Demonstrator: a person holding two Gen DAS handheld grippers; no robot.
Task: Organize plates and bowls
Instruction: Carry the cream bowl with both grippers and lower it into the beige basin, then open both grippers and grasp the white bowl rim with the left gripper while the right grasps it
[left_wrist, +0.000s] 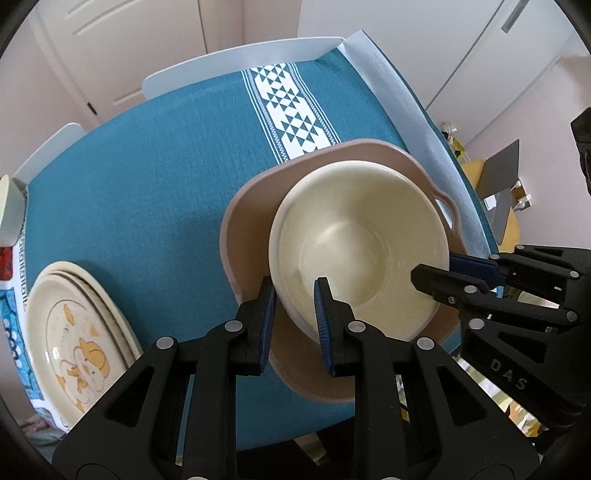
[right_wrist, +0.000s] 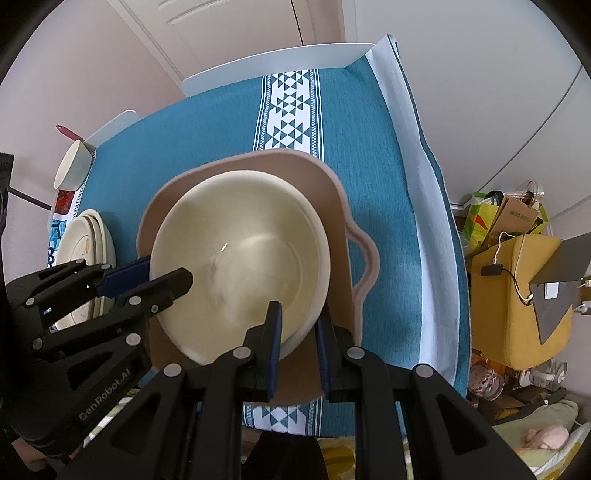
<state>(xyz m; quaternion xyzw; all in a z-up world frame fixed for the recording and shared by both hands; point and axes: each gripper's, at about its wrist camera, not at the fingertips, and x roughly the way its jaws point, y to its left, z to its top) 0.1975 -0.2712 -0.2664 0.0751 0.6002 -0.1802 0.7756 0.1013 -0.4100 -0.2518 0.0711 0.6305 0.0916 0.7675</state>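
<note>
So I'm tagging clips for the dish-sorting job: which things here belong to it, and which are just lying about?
Job:
- cream bowl, both claws on its rim
- pink dish under it
- plate stack
- small bowl at the table's far left edge
- left claw
- right claw

Lying about:
- teal cloth
- yellow chair
- paper bags

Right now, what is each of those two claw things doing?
Left gripper: closed on the cream bowl's rim.
Right gripper: closed on the same bowl's opposite rim.

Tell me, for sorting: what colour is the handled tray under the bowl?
Pinkish-beige tray; right wrist view.
</note>
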